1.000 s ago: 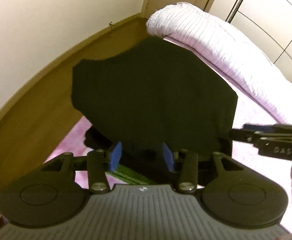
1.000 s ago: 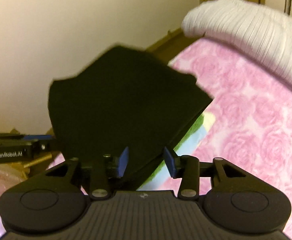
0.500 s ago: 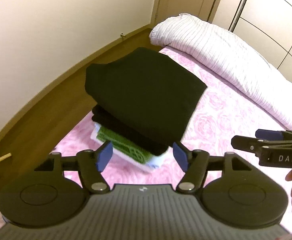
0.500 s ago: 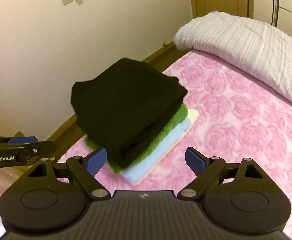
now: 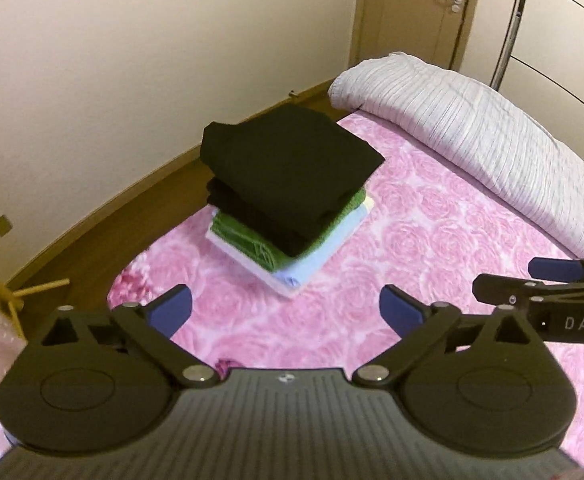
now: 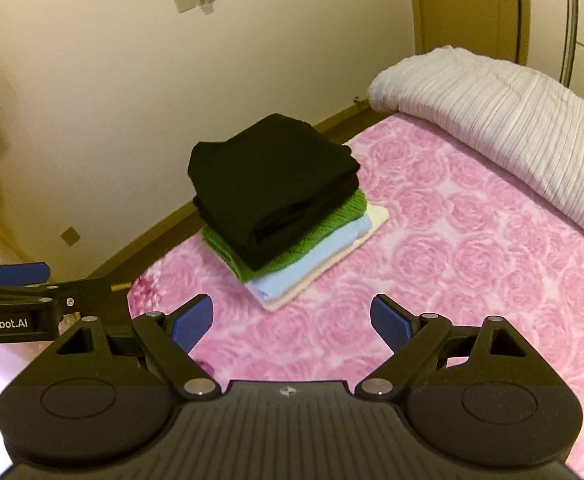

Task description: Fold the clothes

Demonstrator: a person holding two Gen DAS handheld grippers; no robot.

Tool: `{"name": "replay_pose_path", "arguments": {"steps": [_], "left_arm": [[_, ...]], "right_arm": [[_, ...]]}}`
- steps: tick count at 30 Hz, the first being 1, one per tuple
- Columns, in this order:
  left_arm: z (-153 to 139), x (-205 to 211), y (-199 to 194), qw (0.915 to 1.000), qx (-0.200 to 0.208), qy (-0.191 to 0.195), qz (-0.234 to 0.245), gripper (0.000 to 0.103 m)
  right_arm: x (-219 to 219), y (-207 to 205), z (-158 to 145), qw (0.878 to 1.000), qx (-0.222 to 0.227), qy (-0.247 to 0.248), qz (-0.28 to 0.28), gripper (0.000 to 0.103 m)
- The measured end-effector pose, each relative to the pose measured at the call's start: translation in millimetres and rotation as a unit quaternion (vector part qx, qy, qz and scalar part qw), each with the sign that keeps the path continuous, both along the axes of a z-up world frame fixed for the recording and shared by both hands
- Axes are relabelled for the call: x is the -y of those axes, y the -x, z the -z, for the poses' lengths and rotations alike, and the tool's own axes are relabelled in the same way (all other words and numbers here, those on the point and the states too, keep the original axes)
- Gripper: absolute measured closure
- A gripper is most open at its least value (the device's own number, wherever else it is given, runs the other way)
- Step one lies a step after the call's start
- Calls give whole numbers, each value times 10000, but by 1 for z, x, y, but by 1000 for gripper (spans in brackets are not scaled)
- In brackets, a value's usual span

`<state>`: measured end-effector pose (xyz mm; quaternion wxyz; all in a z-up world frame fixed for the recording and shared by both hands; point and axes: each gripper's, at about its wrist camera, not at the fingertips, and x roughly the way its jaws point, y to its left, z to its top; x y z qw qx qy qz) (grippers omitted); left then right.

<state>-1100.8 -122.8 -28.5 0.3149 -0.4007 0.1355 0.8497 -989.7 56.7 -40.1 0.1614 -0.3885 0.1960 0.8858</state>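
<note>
Both tongs, left (image 5: 286, 312) and right (image 6: 292, 320), are held wide apart and empty, clear of the stack, where the black garment (image 5: 288, 160) is laid on top, near the bed (image 5: 431, 240) corner.

Two black garments (image 5: 288, 164), one green (image 5: 248, 240), one blue (image 5: 315, 256), one cream (image 6: 375, 216); one duvet (image 5: 491, 144).

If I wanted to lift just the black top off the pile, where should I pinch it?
Probably the folded edge of the black top that faces the right claw. It's thick there and juts past the green sweater, so one finger could slide underneath from the near side. Both claws are open and well back from the pile.
</note>
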Motion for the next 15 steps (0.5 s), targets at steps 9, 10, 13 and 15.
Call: {"name": "replay_pose_path", "arguments": {"steps": [9,10,13,15], "left_arm": [[-8,12,-84,9987,-61,82,-492,1],[-8,13,-90,9984,-71,92,-551,1],[-8,17,-105,9972,-104,96,-728,1],[-8,19,-112,9963,-66,74,-850,1]], "right_arm": [[5,-67,-13,9993,-76,-132,-333,14],[5,-73,-14,9993,-85,-130,-341,14],[4,-90,-16,9992,-113,-110,-375,14],[4,-98,-17,9990,-140,-93,-411,14]]}}
